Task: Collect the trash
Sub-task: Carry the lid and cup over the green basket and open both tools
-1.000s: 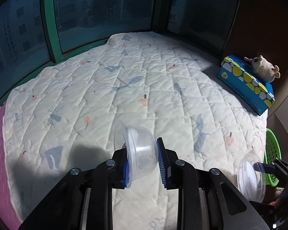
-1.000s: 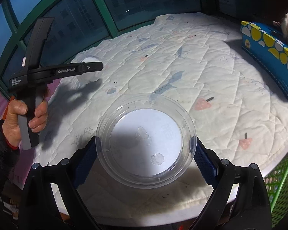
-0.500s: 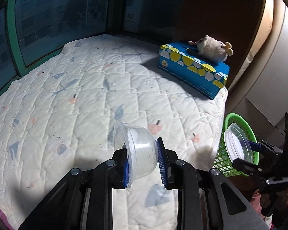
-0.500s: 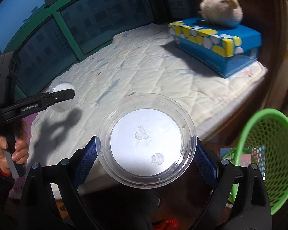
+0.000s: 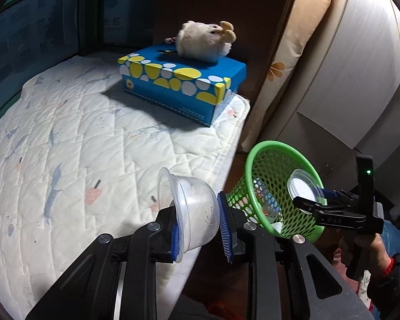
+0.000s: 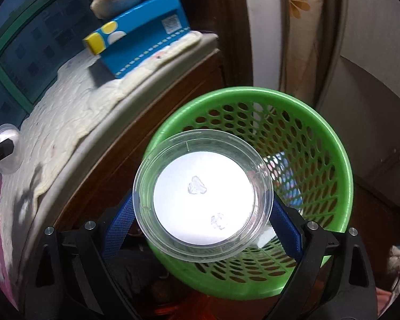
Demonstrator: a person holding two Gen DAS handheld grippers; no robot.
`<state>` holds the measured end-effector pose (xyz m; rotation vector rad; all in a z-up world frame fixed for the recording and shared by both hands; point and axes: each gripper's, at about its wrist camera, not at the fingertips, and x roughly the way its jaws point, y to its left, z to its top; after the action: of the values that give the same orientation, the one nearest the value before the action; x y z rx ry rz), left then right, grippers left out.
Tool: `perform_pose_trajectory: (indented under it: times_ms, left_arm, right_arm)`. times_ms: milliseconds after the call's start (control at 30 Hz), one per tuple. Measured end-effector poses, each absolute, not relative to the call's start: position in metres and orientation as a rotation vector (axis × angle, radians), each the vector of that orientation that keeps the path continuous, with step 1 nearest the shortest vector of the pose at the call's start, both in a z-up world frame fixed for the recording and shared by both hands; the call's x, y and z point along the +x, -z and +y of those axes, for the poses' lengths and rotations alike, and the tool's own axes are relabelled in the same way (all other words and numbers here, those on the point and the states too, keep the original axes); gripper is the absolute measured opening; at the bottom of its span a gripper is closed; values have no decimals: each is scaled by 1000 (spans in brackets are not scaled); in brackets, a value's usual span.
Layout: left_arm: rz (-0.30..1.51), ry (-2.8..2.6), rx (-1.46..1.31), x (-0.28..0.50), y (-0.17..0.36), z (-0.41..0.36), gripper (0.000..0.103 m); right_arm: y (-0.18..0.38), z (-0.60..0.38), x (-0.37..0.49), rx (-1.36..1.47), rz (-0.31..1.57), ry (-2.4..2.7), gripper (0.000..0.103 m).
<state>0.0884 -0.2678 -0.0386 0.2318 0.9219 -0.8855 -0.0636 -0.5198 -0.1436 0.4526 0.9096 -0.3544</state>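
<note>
- The clear lid [image 6: 202, 200] is the trash I am dropping now. My right claw [image 6: 202, 213] pinches it by its two edges, so the jaws stand wide with the lid filling the gap between the blue pads [image 6: 282, 218].
- In the right wrist view the lid hangs over the mouth of the green basket [image 6: 344, 165], towards the rim at about 8 o'clock. Part of the lid looks to sit over that rim.
- I think I should slide the lid a bit more to 2 o'clock, to the middle of the hole, before I let go. Then it cannot land on the rim and tip out.
- I should open the jaws slowly and keep the claw pointing down, so the lid falls flat.
- Some other bits already lie at the bottom of the basket. I cannot tell what they are.
- My left claw [image 5: 200, 229] squeezes a clear cup [image 5: 192, 208] on its side. The jaws are only a little way open, tight on the cup.
- In the left wrist view the basket is at 3 o'clock from the cup, past the edge of the white quilt [image 5: 80, 138]. The cup goes in next, I think, so the left claw should wait beside the basket.
- The blue box [image 5: 181, 85] with the soft toy [image 5: 205, 41] on top sits at 12 o'clock. I leave those alone.
</note>
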Motion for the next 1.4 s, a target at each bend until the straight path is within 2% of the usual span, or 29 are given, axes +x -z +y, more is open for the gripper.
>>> perform_pose_trajectory:
  times_ms: [233,533,967,1400]
  left_arm:
    - [940,950,284,67,47,-312,24]
    - [960,1000,318,51,58,-346,24]
    - [1012,1059,341,39,78,-389,24]
    - [1076,1093,395,20,107,-425,24]
  right_arm:
    - [170,-549,-69,513,953,418,93]
    - [172,-560,-71,524,938,426,95]
    - [130,-553,-108,470,837,442,95]
    - [110,-543,-133,470,769,442,95]
